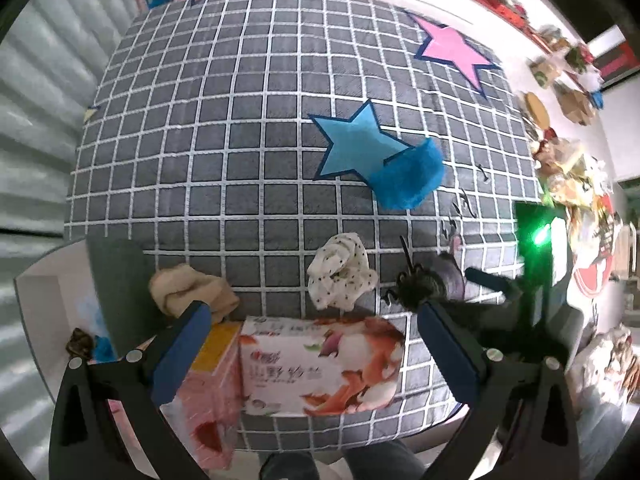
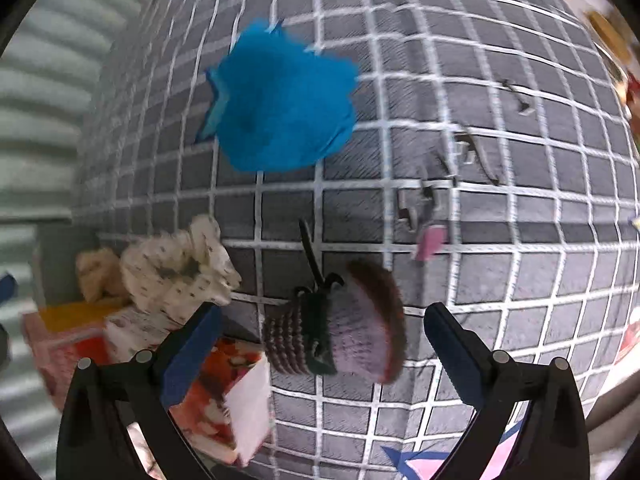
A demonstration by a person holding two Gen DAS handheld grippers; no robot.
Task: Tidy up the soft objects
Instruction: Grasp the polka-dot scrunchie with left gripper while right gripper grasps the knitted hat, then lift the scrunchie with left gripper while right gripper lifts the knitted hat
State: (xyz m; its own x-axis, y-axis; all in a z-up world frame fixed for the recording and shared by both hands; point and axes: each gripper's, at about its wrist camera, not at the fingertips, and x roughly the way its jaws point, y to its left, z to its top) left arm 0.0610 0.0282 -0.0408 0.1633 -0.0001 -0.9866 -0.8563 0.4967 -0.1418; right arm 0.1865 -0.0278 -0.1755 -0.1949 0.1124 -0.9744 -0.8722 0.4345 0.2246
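A blue fluffy cloth (image 1: 408,176) (image 2: 284,100) lies on the right tip of a blue star (image 1: 352,144) on the grey checked cover (image 1: 200,140). A white dotted cloth (image 1: 340,272) (image 2: 176,268) and a beige cloth (image 1: 188,288) (image 2: 96,272) lie near the cover's near edge. A purple and black knitted piece (image 1: 432,280) (image 2: 336,328) lies on the cover between the fingers of my open right gripper (image 2: 324,356), untouched by them. My left gripper (image 1: 316,352) is open above a white printed tissue pack (image 1: 320,364) and holds nothing.
A pink tissue pack (image 1: 208,392) lies beside the white one. A pink star (image 1: 452,48) is at the cover's far right, and another pink star (image 2: 440,460) is near my right gripper. A cluttered shelf (image 1: 568,152) runs along the right. A white box (image 1: 52,320) stands at the left.
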